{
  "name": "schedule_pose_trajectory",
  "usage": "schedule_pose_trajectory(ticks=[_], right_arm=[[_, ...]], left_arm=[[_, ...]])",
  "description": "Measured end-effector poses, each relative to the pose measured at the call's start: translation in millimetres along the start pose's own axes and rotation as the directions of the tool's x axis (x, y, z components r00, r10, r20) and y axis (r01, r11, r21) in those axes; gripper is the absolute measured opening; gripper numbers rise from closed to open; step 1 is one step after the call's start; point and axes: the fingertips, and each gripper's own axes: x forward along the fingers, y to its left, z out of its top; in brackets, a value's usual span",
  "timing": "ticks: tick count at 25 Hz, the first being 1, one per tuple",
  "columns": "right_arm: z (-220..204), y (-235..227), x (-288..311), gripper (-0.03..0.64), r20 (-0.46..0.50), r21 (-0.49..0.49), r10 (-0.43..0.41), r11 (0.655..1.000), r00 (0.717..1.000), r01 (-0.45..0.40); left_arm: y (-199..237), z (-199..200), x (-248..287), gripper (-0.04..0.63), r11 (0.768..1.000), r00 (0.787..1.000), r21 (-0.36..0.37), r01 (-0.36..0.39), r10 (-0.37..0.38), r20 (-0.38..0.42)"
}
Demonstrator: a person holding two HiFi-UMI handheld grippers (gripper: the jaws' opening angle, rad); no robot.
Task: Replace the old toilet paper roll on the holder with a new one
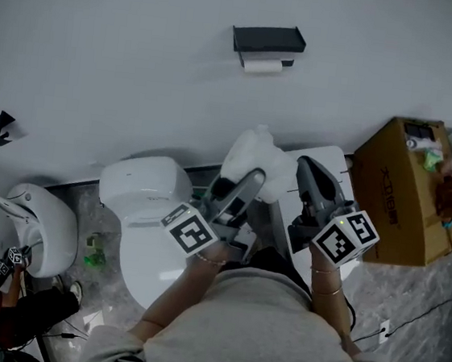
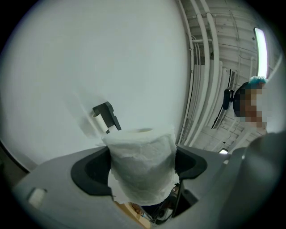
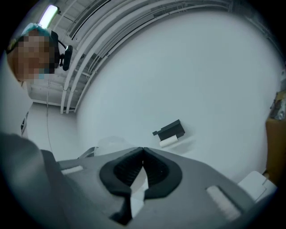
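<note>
While both hands are raised toward the wall (image 1: 126, 59), the left tool (image 1: 240, 187) is clamped on the new roll (image 2: 142, 161). Its two pads press the roll's soft curved sides from left and right. The right tool (image 3: 143, 152) carries nothing, with its jaws pressed together tip to tip.

The holder (image 1: 268, 40) is a dark bracket fixed high on the wall beyond the toilet (image 1: 146, 208). It is well apart from both tools. The old roll (image 1: 262, 67) hangs just beneath it, thin and nearly spent, with its long axis lying level along the wall.

In the head view the holder sits almost straight ahead of the left tool, while the right tool stands off to one side. Neither looks clearly closer. In the left gripper view the holder appears above and to the left of the held roll. In the right gripper view it appears above and to the right of the closed jaws.

The new roll's long axis stands upright between the pads, with its open core end facing up. That puts it crosswise to the old roll's level axis. As I judge it, the new roll needs about a quarter turn before it can line up with the holder.

The old roll also has to come off first. The empty right tool seems the natural one for that, once its jaws open.
</note>
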Motion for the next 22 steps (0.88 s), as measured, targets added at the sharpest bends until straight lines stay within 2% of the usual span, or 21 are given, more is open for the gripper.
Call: schedule_pose_trajectory(ticks=[7,13,22], right_arm=[[25,-64,28,0.002,-0.023,0.002,0.049,0.999,0.999,-0.049],[25,-74,38,0.002,-0.038,0.015,0.082,0.997,0.996,-0.082],[9,-95,56,0.002,-0.087,0.027,0.084,0.996,0.993,-0.082]], left_arm=[[25,-5,60,0.423,0.998,0.998,0.037,-0.042,0.04,0.048],[37,-12,70,0.423,0.996,0.995,0.025,-0.086,0.085,0.058],[63,-5,83,0.423,0.991,0.99,0.031,-0.134,0.132,0.057]])
